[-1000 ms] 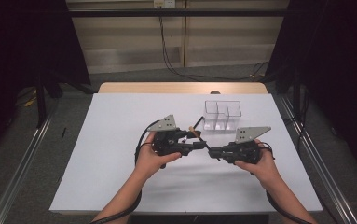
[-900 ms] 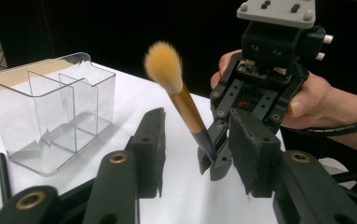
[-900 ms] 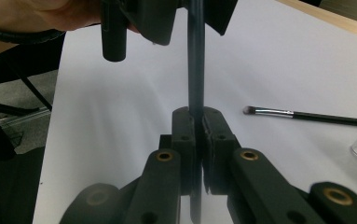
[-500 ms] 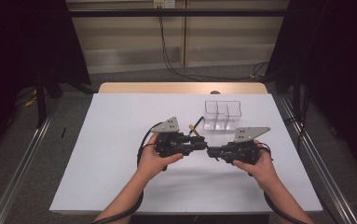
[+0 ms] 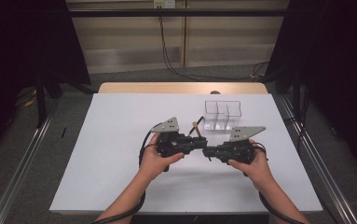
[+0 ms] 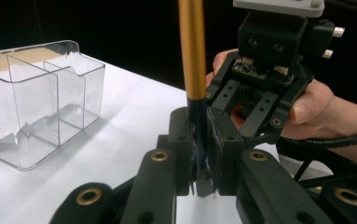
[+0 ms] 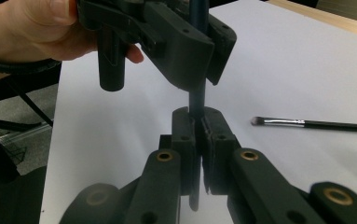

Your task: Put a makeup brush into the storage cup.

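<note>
**Brush passed between two grippers**

The left gripper (image 6: 199, 154) has just been closing and now clamps the makeup brush (image 6: 192, 51), which the right gripper (image 7: 197, 140) also pinches, mid-table, near the clear organizer (image 5: 222, 114). Light, stiff and slim, it looks slippery; grip the dark handle. Earlier, the left jaws stood wider.

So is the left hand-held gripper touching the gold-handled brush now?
Touching. The left gripper view shows the left hand-held gripper with jaws pressed against the gold-handled brush.
</note>
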Motion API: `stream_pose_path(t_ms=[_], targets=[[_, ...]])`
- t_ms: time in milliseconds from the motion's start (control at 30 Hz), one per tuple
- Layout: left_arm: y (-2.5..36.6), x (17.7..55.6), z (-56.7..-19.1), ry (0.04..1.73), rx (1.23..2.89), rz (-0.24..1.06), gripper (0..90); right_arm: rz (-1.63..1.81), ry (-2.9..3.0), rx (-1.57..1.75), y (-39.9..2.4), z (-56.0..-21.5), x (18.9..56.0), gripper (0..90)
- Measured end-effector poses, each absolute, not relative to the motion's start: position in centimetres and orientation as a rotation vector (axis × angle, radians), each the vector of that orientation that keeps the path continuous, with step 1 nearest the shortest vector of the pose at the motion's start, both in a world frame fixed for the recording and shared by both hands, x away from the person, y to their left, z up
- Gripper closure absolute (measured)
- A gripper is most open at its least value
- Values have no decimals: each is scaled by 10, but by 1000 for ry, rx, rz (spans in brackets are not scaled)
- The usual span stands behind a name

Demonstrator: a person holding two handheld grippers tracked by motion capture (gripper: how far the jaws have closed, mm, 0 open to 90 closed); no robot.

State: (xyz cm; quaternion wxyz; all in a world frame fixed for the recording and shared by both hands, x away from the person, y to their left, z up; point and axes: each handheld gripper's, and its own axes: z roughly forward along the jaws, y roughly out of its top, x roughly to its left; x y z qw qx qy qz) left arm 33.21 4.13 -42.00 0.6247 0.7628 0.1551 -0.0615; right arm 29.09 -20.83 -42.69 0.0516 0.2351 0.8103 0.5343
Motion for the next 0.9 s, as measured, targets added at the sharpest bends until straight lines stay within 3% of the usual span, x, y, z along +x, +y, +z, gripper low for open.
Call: stream_pose_path(t_ms=[600, 900], targets=[[39, 329, -418, 353, 1752, -119, 832, 1671, 2430, 762, -203, -429, 291, 810], [42, 329, -416, 359, 1756, -97, 833, 1670, 2410, 778, -203, -431, 290, 710]])
